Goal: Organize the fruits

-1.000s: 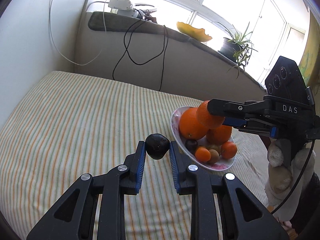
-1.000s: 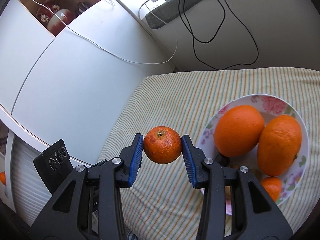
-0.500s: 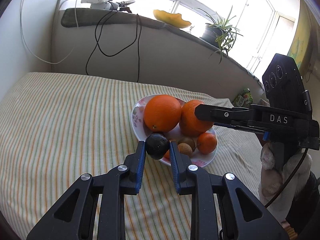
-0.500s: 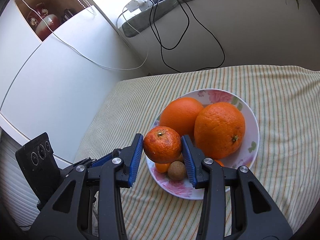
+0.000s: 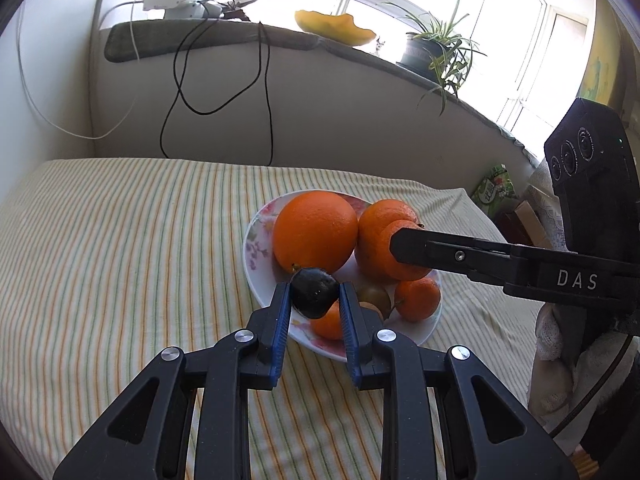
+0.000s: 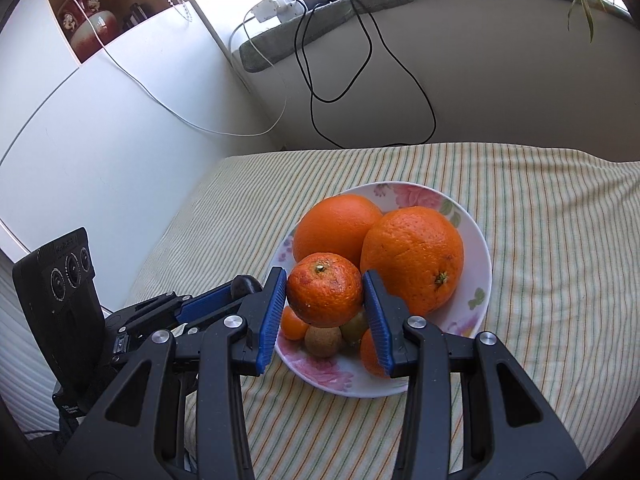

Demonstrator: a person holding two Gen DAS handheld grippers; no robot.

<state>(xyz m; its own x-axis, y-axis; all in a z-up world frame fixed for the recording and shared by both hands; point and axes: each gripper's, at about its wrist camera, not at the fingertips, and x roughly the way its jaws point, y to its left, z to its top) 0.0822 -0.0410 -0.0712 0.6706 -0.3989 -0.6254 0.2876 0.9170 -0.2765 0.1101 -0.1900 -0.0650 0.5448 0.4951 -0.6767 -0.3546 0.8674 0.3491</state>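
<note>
A floral plate [image 5: 256, 240] [image 6: 476, 248] on the striped cloth holds two big oranges [image 5: 315, 231] [image 6: 412, 258], small tangerines [image 5: 417, 298] and brown-green small fruits [image 6: 323, 340]. My left gripper [image 5: 314, 300] is shut on a dark round fruit [image 5: 314, 291] and holds it over the plate's near rim. My right gripper [image 6: 325, 294] is shut on a reddish tangerine [image 6: 324, 289] above the plate's small fruits; it also shows in the left wrist view [image 5: 394, 246], reaching in from the right.
The striped cloth [image 5: 120, 240] covers the whole table. Behind it a grey ledge carries a power strip with hanging cables [image 5: 224, 80], a yellow object [image 5: 334, 28] and a potted plant [image 5: 436, 52]. A white cabinet [image 6: 100, 120] stands at the left.
Both grippers have moved in over the plate with their fruits still held. The plate now sits closer and more central in both views.
</note>
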